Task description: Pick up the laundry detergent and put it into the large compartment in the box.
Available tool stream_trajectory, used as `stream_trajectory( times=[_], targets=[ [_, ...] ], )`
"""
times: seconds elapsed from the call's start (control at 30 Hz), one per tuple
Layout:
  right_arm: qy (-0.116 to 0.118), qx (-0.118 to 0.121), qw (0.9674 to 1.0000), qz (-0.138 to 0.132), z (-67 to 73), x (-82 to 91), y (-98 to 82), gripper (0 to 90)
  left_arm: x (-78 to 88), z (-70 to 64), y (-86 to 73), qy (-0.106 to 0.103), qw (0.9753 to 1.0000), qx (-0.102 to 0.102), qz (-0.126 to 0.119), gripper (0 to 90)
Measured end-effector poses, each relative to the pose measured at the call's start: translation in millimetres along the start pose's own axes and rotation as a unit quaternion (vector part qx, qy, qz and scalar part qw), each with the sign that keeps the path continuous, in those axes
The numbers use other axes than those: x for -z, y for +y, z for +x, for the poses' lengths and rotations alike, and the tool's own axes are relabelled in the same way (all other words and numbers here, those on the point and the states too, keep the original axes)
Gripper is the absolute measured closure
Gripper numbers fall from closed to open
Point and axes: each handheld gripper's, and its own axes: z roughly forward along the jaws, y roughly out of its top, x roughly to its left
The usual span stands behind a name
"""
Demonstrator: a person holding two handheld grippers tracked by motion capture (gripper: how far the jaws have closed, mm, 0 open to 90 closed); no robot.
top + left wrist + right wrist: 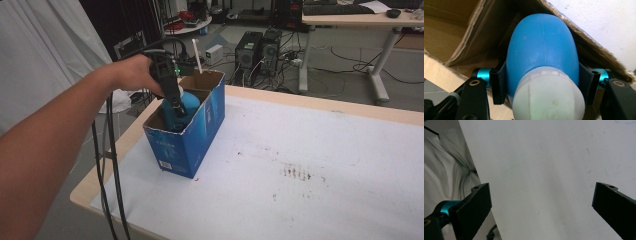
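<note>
A blue bottle [189,106] with a white cap stands partly inside an open blue cardboard box [187,142] at the table's left end. My left gripper [177,111] reaches down into the box and is shut on that bottle. In the left gripper view, the black pads [499,82] press both sides of the blue bottle [541,50], with the white cap [549,97] nearest the camera and the brown box flap [481,27] behind. My right gripper [541,205] is open over the white table top [536,157], with nothing between its jaws.
The table [310,150] is covered in white, with dark smudges [295,172] near the middle. Black cables [107,165] hang off the left edge. Computer towers [255,50] and a desk [350,20] stand on the floor beyond. White cloth [446,165] lies beside the table edge.
</note>
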Motion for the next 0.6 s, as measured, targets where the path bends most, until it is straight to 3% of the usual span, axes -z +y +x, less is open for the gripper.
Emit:
stream_trajectory(
  times=[0.27, 0.6],
  targets=[
    [-0.001, -0.002, 1.0000, -0.002, 0.1, 0.7, -1.5, 1.5, -11.5, -0.5, -3.6, -0.006, 1.0000, -0.002, 0.006, 37.7],
    [-0.001, -0.001, 1.0000, -0.003, 1.2, 0.1, -0.8, 1.5, -14.5, 0.0, -7.3, -0.006, 0.9999, 0.009, -0.007, 37.6]
  ],
)
